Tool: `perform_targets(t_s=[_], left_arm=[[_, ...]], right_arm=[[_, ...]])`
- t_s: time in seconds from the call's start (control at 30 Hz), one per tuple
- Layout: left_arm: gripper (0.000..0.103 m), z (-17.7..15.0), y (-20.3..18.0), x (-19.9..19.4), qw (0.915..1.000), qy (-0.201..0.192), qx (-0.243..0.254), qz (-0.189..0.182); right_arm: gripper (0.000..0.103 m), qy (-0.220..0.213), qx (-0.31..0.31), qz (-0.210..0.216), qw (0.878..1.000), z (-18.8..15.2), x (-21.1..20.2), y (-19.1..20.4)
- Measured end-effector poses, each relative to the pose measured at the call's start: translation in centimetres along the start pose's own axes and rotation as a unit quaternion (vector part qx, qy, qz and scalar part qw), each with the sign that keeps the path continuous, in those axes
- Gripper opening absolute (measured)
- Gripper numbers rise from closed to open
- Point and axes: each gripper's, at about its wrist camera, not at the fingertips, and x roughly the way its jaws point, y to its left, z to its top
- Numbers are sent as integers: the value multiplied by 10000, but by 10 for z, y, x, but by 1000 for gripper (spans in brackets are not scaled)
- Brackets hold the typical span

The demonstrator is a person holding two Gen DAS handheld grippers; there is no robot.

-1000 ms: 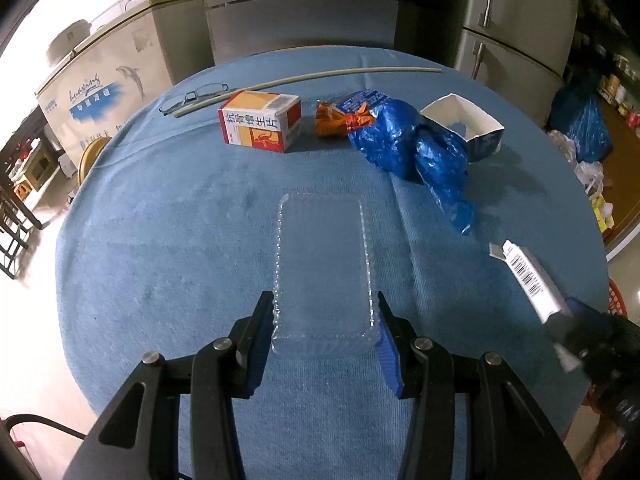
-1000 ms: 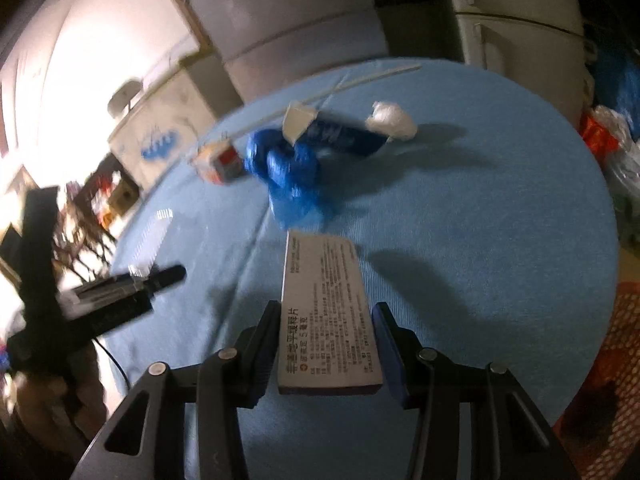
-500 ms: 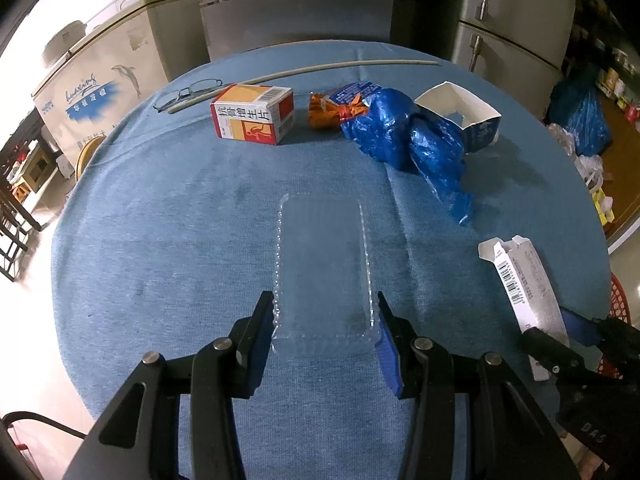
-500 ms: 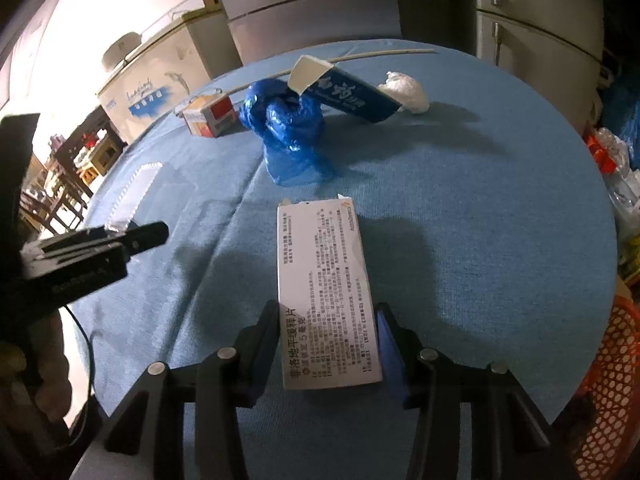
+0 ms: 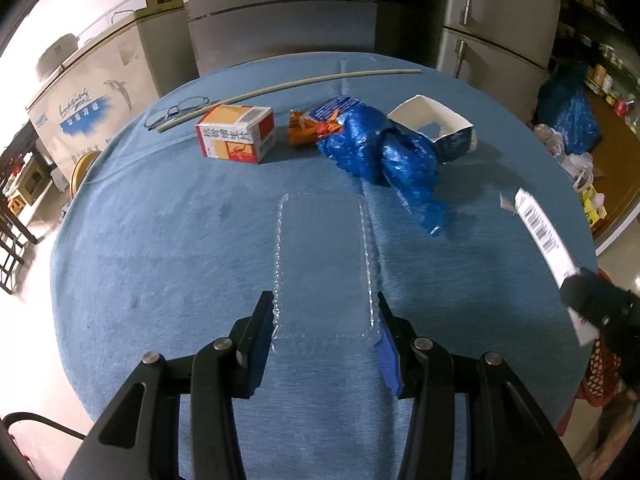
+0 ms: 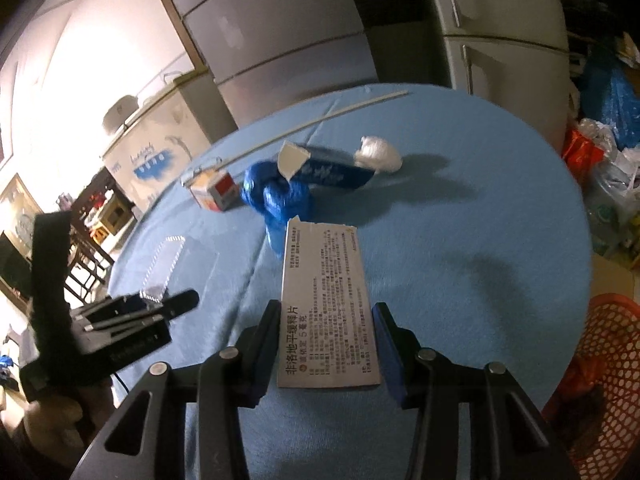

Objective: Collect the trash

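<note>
Trash is in both claws, so I judge this the carry step: each piece is gripped, and neither is binned yet. My left gripper (image 5: 325,322) is clamped on a clear tray (image 5: 324,268) by its long sides, the tray sticking out ahead over the near middle of the table (image 5: 160,240). My right gripper (image 6: 326,344) pinches a flat white carton (image 6: 326,304) by its edges, the printed face up, over the near right part of the table; in the left view that carton (image 5: 538,234) shows at the right edge, tilted up and clear of the cloth.

Both grippers point down and forward. I cannot tell whether the tray is lifted or resting on the cloth.

Next, I think, both loads go to the red basket (image 6: 608,380) on the floor just off the near right of the table. The right claw is nearer it; it needs to swing right, past the table edge, and open over the mesh. The thin tray may flex under the clamp, so I would move it gently.

Left on the far table: a blue bag (image 5: 384,156), an orange box (image 5: 236,134), a wrapper (image 5: 310,128), an open blue carton (image 5: 436,128) and a white wad (image 6: 378,154)
</note>
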Motion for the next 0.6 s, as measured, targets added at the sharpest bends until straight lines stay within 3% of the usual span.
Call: perform_targets(t_s=[0.6], left_arm=[[48,6,-58,-14,9979,-167,576,-258]], right_arm=[[48,-448,454,-256,9976,-1,-41,-35]])
